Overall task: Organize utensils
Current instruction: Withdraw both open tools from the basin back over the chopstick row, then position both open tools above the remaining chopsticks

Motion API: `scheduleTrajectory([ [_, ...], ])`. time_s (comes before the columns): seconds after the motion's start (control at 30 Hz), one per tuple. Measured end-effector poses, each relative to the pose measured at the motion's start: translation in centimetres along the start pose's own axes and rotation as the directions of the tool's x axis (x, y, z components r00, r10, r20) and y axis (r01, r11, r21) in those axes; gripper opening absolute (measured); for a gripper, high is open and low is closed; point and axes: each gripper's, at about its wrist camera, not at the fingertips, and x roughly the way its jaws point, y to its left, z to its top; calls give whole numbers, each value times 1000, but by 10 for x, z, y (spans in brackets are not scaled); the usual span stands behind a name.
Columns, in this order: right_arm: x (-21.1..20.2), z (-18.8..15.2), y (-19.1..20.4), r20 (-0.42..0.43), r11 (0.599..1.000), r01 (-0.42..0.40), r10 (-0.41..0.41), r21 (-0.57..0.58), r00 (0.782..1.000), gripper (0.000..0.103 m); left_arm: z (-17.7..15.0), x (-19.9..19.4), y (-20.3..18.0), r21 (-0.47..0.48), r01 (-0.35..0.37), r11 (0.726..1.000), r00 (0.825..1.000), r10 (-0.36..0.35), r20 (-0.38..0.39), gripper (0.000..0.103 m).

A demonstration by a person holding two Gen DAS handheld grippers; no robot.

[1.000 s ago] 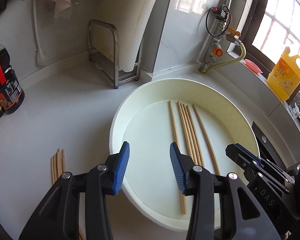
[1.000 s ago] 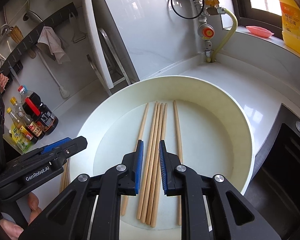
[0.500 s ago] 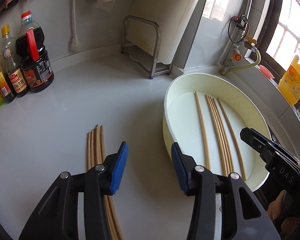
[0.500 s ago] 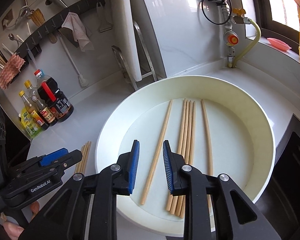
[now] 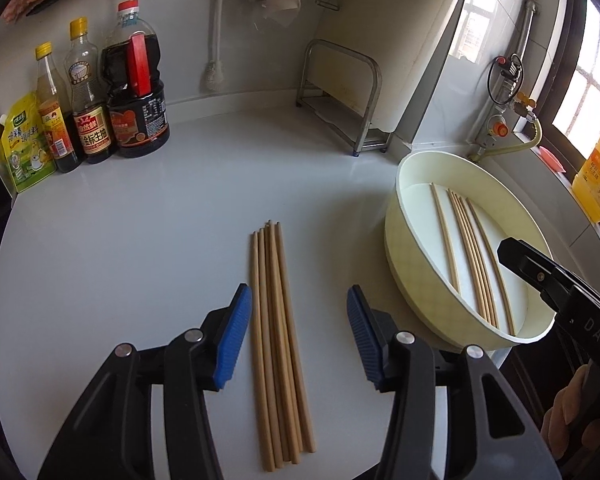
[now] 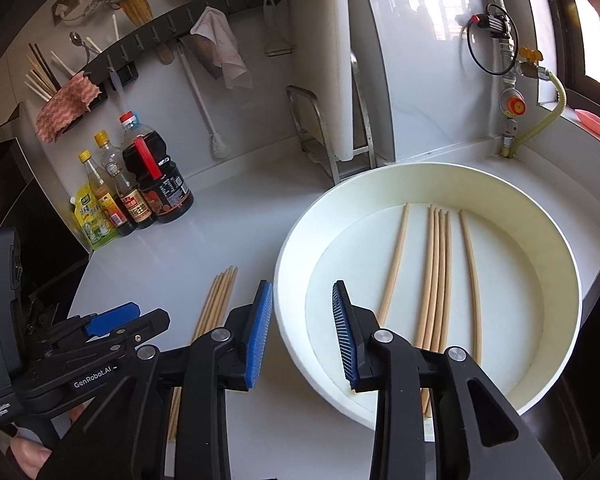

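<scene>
Above countertop (image 5: 140,240), both hand-held grippers empty.

Daylight pours in from the window (image 5: 592,92) on my right, blowing out its panes; the table (image 5: 140,240) shows soft glare, both views stay sharp, and fisheye edges curve into dark corners.

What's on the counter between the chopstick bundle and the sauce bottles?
Nothing: bare white counter between the chopstick bundle and the sauce bottles, clearest in the left wrist view.
</scene>
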Motion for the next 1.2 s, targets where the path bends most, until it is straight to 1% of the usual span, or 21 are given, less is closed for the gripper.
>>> scheduleTrajectory([
  [0.17, 0, -6, 25, -2, 998, -21, 21, -59, 1000, 34, -11, -6, 17, -27, -16, 1000, 1000, 16, 0, 51],
  [0.4, 3, -16, 52, -20, 991, -49, 47, -123, 999, 34, -25, -11, 39, -54, -37, 998, 999, 36, -12, 52],
  [0.53, 7, -21, 63, -35, 987, -66, 61, -148, 998, 37, -31, -12, 50, -69, -53, 996, 999, 52, -15, 52],
  [0.67, 12, -26, 70, -59, 984, -86, 78, -159, 995, 37, -35, -14, 62, -90, -64, 994, 998, 63, -15, 52],
  [0.83, 21, -34, 77, -88, 980, -104, 91, -169, 992, 40, -42, -12, 73, -110, -71, 991, 997, 69, -20, 54],
  [1.1, 39, -44, 83, -130, 978, -103, 80, -181, 988, 41, -49, -5, 85, -119, -85, 989, 996, 82, -36, 55],
  [1.2, 44, -47, 85, -149, 976, -103, 75, -191, 986, 41, -50, -2, 89, -123, -92, 988, 995, 88, -38, 57],
])
